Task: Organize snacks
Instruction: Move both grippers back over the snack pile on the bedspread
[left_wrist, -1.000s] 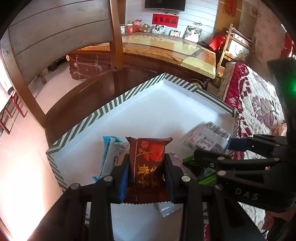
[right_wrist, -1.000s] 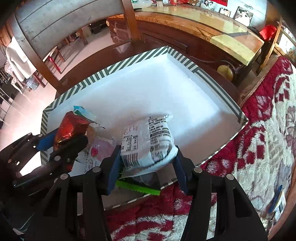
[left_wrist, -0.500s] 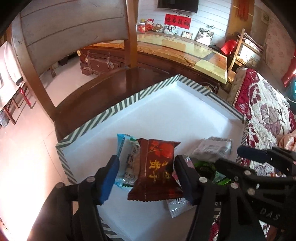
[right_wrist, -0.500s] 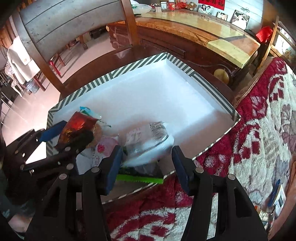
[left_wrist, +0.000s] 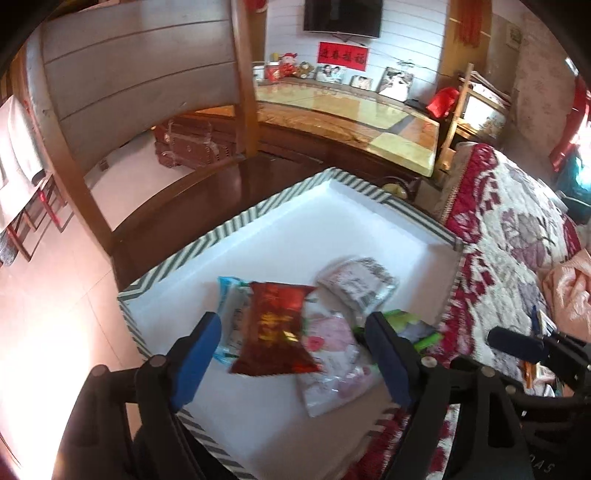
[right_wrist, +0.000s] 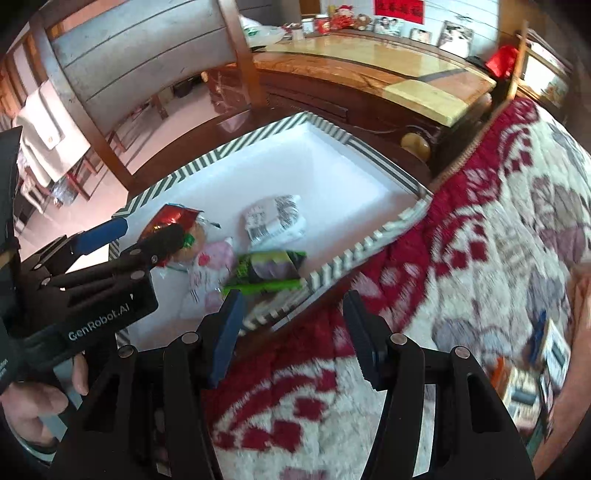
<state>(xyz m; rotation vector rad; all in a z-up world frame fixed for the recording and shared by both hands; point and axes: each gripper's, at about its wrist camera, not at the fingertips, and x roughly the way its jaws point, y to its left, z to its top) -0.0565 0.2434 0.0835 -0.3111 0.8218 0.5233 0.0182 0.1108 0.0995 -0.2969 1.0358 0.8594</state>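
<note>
- Left gripper (left_wrist: 291, 347): lower centre of the left wrist view; fingers spread and opening. The red snack packet (left_wrist: 275, 328) lies between them, with clear gaps to both blue pads.
- Right gripper (right_wrist: 291, 328): lower centre of the right wrist view; fingers spread, nothing between them, positioned over the red-and-white blanket (right_wrist: 461, 236) just outside the tray's near rim.
- Striped-rim white tray (left_wrist: 236, 229): occupies mid-frame in both views; holds all visible snacks, bunched at its near end.
- White printed packet (right_wrist: 275, 219): lies inside the tray, centre of the right wrist view, apart from both grippers.
- Green packet (right_wrist: 269, 267): lies against the tray's near rim, below the white printed packet.
- Pink-and-white packet (left_wrist: 332, 354): partly under the red snack packet, lower centre of the left wrist view.
- Light blue packet (left_wrist: 231, 306): left of the red snack packet, touching it.
</note>
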